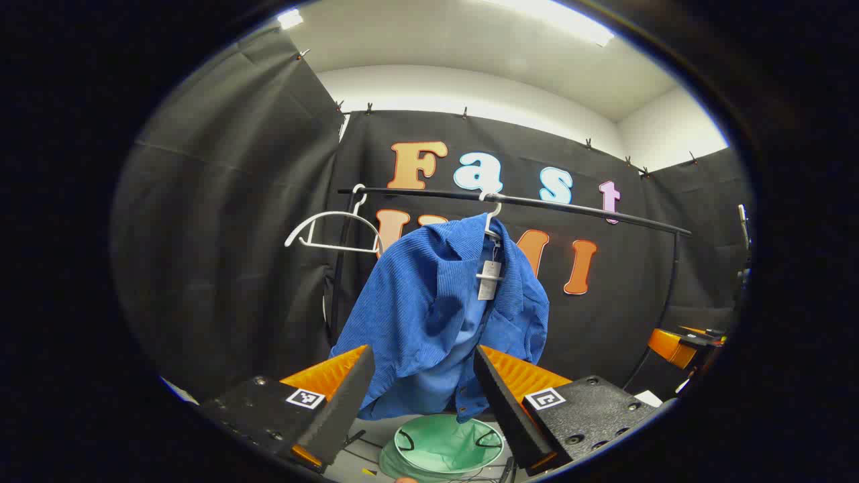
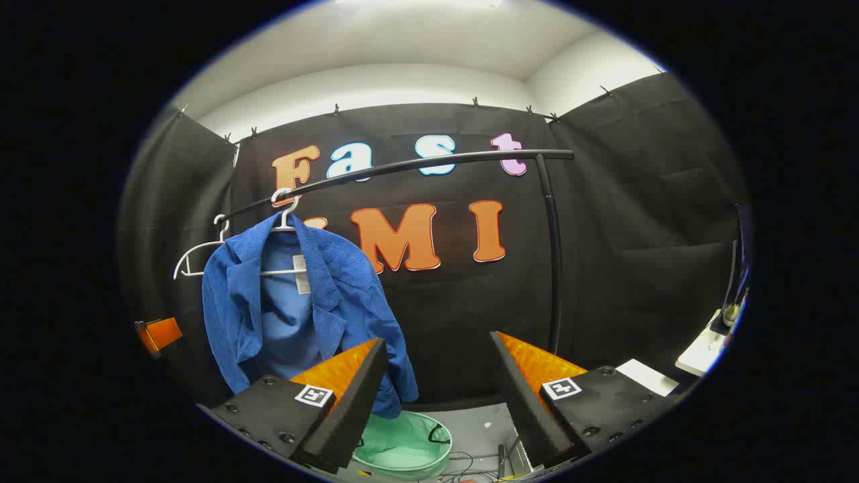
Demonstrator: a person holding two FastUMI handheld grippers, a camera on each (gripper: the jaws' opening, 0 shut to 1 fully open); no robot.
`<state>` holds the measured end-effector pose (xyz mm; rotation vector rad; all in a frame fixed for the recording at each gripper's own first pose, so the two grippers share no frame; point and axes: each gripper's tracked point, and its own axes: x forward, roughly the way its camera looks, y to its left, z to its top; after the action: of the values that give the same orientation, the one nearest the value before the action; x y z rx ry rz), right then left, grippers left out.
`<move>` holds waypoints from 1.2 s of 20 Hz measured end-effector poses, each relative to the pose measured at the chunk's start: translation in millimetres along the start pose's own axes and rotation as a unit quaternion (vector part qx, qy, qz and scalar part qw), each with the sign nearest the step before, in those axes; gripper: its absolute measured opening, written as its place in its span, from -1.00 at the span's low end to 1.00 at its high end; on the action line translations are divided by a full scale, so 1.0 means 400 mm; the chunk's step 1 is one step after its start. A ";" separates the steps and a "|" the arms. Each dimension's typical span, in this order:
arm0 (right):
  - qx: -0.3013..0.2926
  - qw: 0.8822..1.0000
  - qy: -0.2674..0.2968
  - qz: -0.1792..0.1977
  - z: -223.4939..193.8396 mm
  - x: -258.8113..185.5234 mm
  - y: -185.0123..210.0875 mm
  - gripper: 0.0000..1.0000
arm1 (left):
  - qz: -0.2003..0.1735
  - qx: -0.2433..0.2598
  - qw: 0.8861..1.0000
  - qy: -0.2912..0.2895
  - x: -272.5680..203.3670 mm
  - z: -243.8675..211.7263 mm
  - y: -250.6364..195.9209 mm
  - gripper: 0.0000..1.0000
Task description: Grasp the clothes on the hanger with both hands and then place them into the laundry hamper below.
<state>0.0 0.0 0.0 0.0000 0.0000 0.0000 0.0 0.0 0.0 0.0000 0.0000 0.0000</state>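
light: we see bright ceiling strip [image 1: 550, 17] glare above rail [image 1: 510, 200] | focus: sharp | edges: fisheye-bent rail

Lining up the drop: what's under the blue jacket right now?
The green laundry hamper stands open on the floor under the blue jacket. The jacket's hem covers the hamper's far rim; the visible inside looks empty.
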 end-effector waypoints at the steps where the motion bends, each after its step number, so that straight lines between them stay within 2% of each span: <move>1: -0.002 1.000 -0.001 0.000 0.002 0.004 -0.003 0.95 | 0.000 0.001 1.000 -0.001 0.002 0.000 -0.002 0.87; 6: -0.003 1.000 0.001 0.004 -0.002 0.027 -0.009 0.95 | 0.004 0.003 1.000 0.003 0.013 -0.012 -0.014 0.87; 7: -0.002 1.000 0.002 0.005 -0.004 0.034 -0.009 0.77 | 0.006 0.003 1.000 0.002 0.014 -0.002 -0.005 0.77; 8: -0.002 1.000 0.002 0.006 -0.003 0.038 -0.009 0.77 | 0.007 0.005 1.000 0.004 0.019 -0.007 -0.006 0.87; 18: 0.001 1.000 0.014 0.025 -0.034 0.107 0.033 0.77 | 0.007 0.012 1.000 0.009 0.073 -0.027 -0.016 0.87; 19: 0.004 0.999 0.018 0.031 -0.042 0.116 0.047 0.79 | 0.012 0.012 1.000 0.012 0.077 -0.032 -0.012 0.87; 20: 0.005 0.999 0.022 0.036 -0.052 0.125 0.062 0.95 | 0.016 0.010 1.000 0.014 0.083 -0.038 -0.008 0.77; 21: 0.006 0.999 0.027 0.040 -0.061 0.133 0.075 0.79 | 0.018 0.008 1.000 0.018 0.091 -0.046 -0.009 0.77; 22: 0.007 0.998 0.031 0.046 -0.069 0.142 0.091 0.79 | 0.018 0.006 1.000 0.022 0.096 -0.051 -0.010 0.87; 23: 0.007 0.998 0.036 0.054 -0.079 0.152 0.110 1.00 | 0.018 0.006 1.000 0.023 0.101 -0.056 -0.011 0.87; 24: 0.007 0.997 0.040 0.062 -0.086 0.162 0.128 0.96 | 0.018 0.006 1.000 0.024 0.108 -0.054 -0.011 0.87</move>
<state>65.0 51.3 -34.2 0.0146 0.0801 0.1233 43.2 -4.6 -21.8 0.0116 0.0479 0.0367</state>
